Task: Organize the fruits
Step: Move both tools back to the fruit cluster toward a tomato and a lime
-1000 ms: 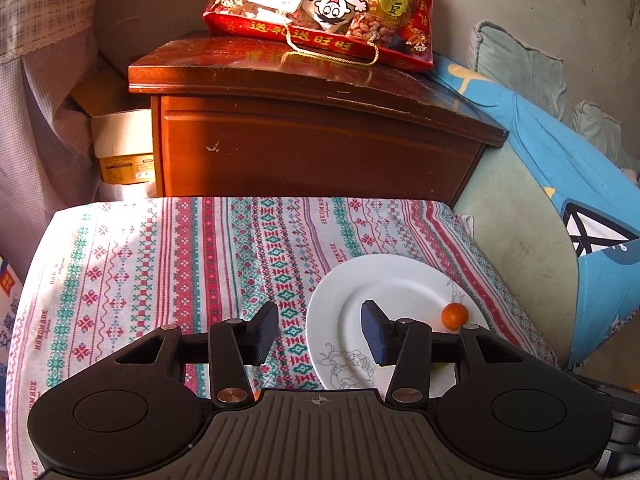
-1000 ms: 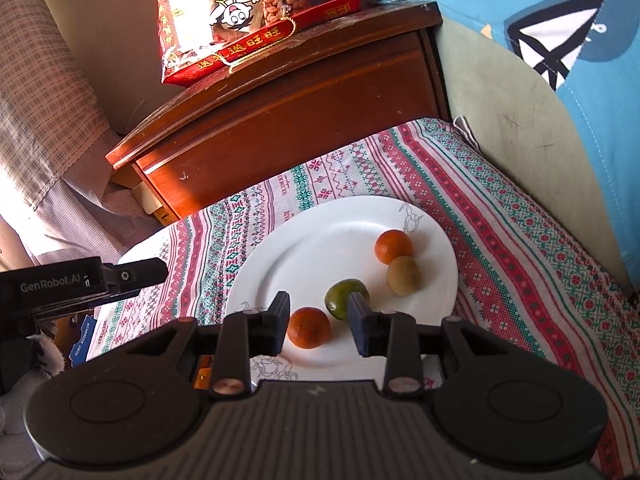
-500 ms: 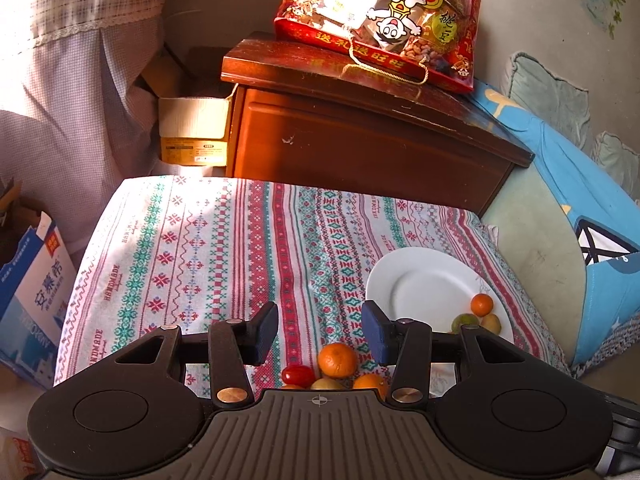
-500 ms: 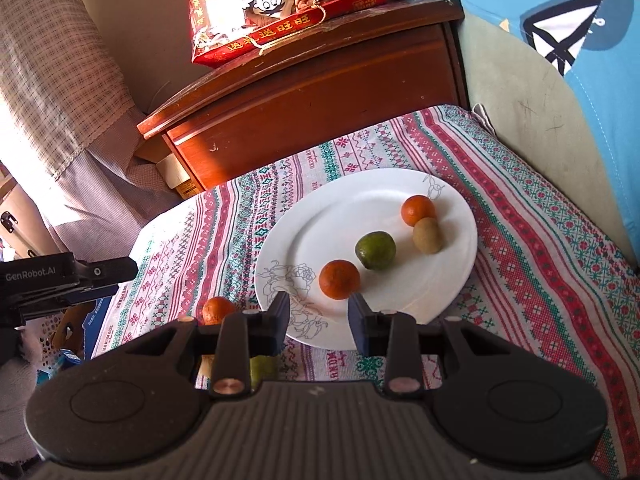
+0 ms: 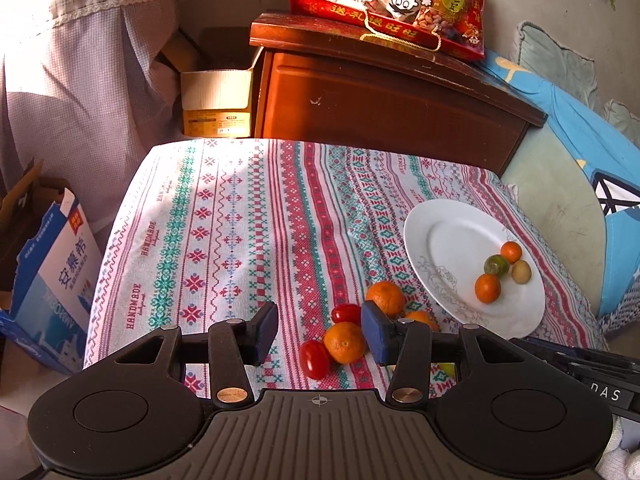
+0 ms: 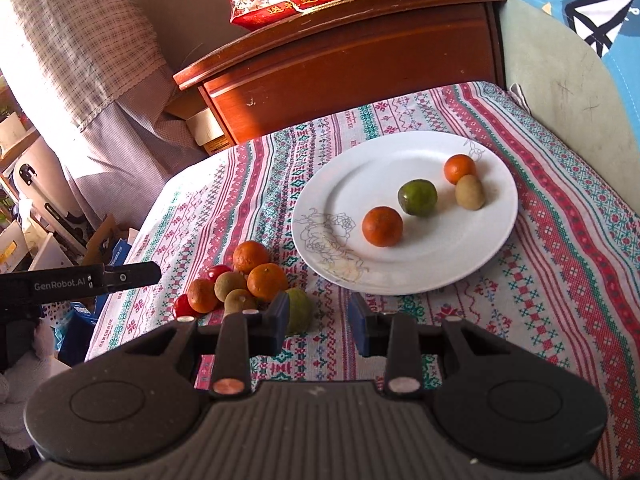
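A white plate [image 6: 344,184] [image 5: 444,240] on the patterned cloth holds two orange mandarins [image 6: 382,226], a green citrus [image 6: 417,197] and a brownish-green fruit [image 6: 470,192]. A pile of loose fruit lies on the cloth left of the plate: mandarins [image 6: 267,281] [image 5: 345,342], red tomatoes [image 5: 315,359], brownish fruits [image 6: 230,281] and a green fruit [image 6: 300,310]. My left gripper [image 5: 319,332] is open and empty, with the pile just ahead between its fingers. My right gripper [image 6: 319,322] is open and empty, near the plate's front edge, beside the green fruit.
A wooden nightstand [image 5: 380,92] with a red snack bag [image 5: 392,0] stands behind the cloth-covered table [image 5: 224,216]. Cardboard boxes [image 5: 218,104] and a blue carton [image 5: 52,284] sit at the left. A blue cushion [image 5: 592,168] lies at the right.
Both grippers have drawn back from the plate toward the near edge. The pile of loose fruit has come into view in both wrist views. Both stay open.
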The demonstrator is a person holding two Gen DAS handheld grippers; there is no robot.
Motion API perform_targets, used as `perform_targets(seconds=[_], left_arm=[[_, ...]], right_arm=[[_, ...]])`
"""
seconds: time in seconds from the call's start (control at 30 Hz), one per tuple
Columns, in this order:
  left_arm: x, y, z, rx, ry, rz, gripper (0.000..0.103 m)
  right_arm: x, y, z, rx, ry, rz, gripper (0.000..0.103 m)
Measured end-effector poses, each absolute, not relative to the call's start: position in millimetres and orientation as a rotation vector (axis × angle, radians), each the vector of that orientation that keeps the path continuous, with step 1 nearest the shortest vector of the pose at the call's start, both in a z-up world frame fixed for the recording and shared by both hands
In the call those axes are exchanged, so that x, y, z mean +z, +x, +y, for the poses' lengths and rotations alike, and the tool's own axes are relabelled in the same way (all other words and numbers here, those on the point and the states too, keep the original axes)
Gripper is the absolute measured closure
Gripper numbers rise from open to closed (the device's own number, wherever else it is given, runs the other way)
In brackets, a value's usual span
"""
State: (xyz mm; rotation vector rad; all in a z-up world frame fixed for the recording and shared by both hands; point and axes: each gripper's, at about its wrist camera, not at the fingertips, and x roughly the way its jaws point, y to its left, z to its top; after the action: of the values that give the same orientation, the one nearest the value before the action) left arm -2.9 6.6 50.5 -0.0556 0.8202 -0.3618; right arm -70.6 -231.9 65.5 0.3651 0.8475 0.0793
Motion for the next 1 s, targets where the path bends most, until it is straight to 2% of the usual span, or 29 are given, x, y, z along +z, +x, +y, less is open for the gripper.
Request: perform_targets(seconds=[0.77, 0.83, 1.0], left_arm=[[11.3, -11.5, -5.0, -0.436, 0.110, 0.830, 0.059], [9.8, -10.3, -5.6, -0.439, 0.116, 0.822, 0.063], [5.1, -10.3, -7.6, -0.440, 0.142, 0.811, 0.063]], right_arm=[[43.3, -53.2, -207.4, 0.126, 0.313, 0.899, 0.069], [41.3, -52.4, -206.1, 0.129, 0.306, 0.903, 0.069], [39.0, -50.6, -203.2, 0.129, 0.275, 0.896, 0.069]])
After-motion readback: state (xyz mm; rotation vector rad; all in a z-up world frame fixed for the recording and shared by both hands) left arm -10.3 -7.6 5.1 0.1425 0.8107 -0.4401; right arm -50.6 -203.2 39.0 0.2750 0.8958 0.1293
